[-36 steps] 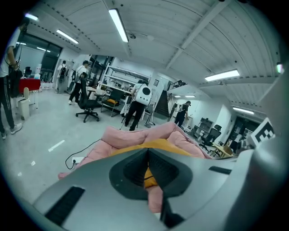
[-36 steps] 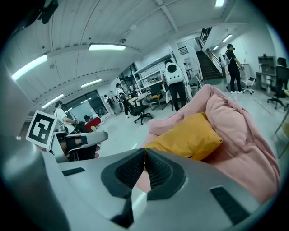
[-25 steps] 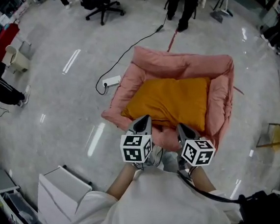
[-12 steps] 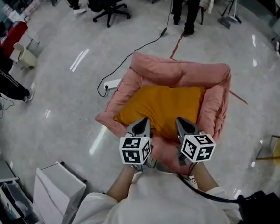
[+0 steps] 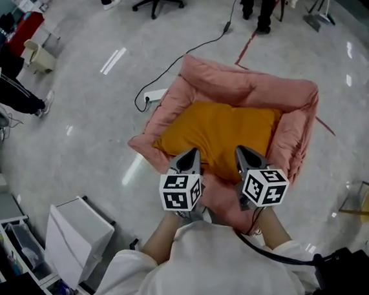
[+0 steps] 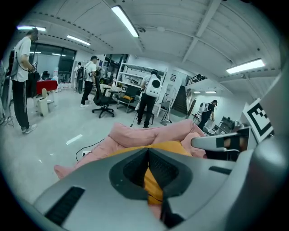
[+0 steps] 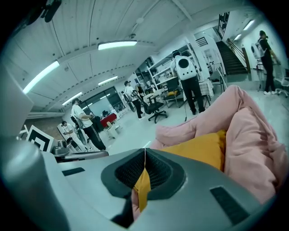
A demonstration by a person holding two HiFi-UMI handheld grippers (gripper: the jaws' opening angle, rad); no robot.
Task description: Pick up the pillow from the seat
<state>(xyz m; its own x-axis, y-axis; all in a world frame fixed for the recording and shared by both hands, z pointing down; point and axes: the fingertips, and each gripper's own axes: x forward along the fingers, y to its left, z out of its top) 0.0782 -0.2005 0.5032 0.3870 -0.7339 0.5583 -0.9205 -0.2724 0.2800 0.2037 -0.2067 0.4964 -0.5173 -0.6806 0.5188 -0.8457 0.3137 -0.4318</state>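
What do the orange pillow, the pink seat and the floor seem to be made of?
The orange pillow: probably woven cloth over soft filling, matte; it sags and creases. The pink seat: likely stuffed fabric, matte; its walls are puffy and wrinkled. The floor: hard, glossy, perhaps polished stone or coated concrete; it mirrors the ceiling lights.

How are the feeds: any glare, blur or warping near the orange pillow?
Head view: sharp, edges fisheye-bent, light streaks glaring on the glossy grey floor, none on the orange fabric pillow. Left gripper view: black vignetted corners. Right gripper view: same vignette, pink cushioned seat crisp.
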